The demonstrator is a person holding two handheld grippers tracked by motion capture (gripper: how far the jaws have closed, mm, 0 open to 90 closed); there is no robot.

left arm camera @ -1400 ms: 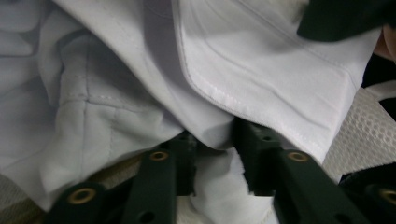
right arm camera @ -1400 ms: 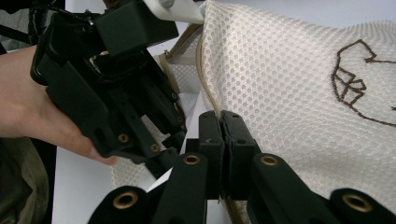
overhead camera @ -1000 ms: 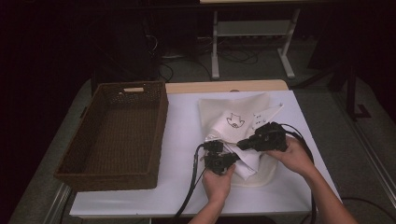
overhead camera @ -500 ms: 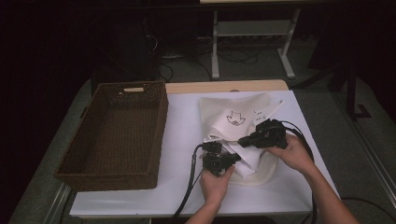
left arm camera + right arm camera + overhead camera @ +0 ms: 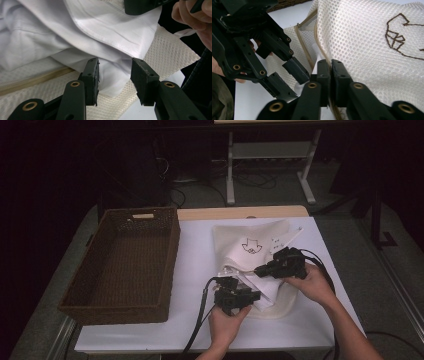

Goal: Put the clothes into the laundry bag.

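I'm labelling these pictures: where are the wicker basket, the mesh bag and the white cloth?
wicker basket (image 5: 167,262), high view, right wall.
mesh bag (image 5: 362,40), right gripper view, top panel.
white cloth (image 5: 110,27), left gripper view, hemmed fold.

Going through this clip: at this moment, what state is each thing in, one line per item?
Mesh laundry bag: lying flat, zipper mouth open.
White garment: partly out of the bag's mouth.
Wicker basket: upright, empty.
Left gripper: open, astride the garment.
Right gripper: shut on the bag's edge.

wicker basket (image 5: 125,265) on left half of white table (image 5: 197,255), empty, handle cutout at far end; wooden strip (image 5: 240,213) along table's far edge; metal stand (image 5: 272,165) and cables on floor behind
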